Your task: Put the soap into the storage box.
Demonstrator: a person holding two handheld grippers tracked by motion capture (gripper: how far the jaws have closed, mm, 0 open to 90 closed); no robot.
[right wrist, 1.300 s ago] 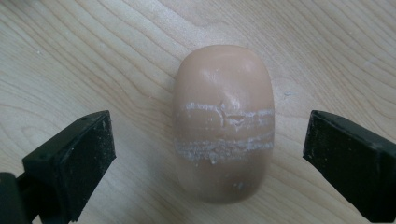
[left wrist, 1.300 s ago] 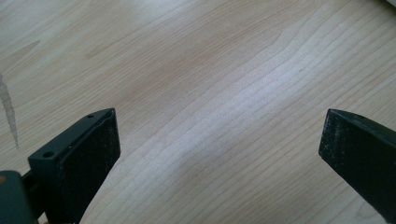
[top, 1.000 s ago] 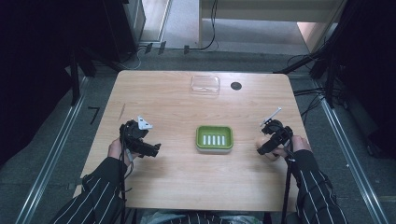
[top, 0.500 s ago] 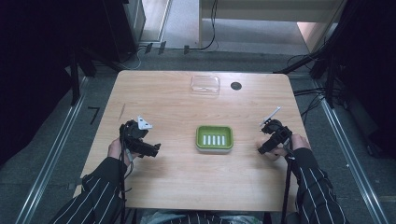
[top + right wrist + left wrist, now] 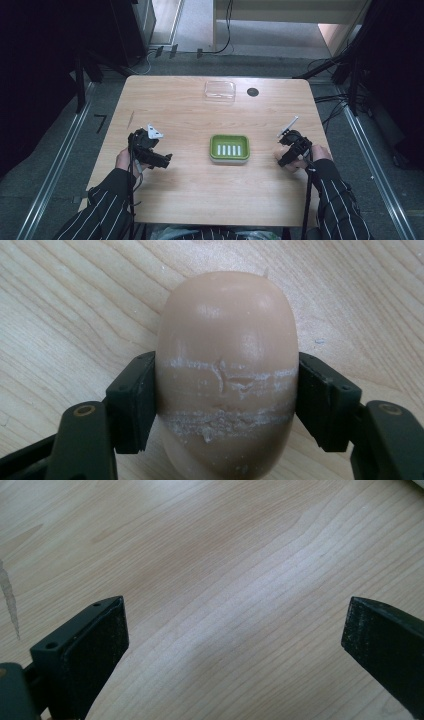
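Note:
A beige, rounded bar of soap (image 5: 227,330) lies on the wooden table (image 5: 60,300). My right gripper (image 5: 227,390) is shut on it, with a black pad pressing each side; its jaws have just been closing on the bar. From above, the right gripper (image 5: 286,156) sits low over the table to the right of a green soap dish (image 5: 214,150) with white ribs inside. My left gripper (image 5: 162,161) rests left of the dish. Its jaws stand wide open over bare wood, with nothing between them (image 5: 235,640).
A clear plastic lid (image 5: 220,90) lies at the table's far edge, next to a round black hole (image 5: 253,92). Both striped sleeves come in from the near edge. Dark frames and cables stand on the floor around the table.

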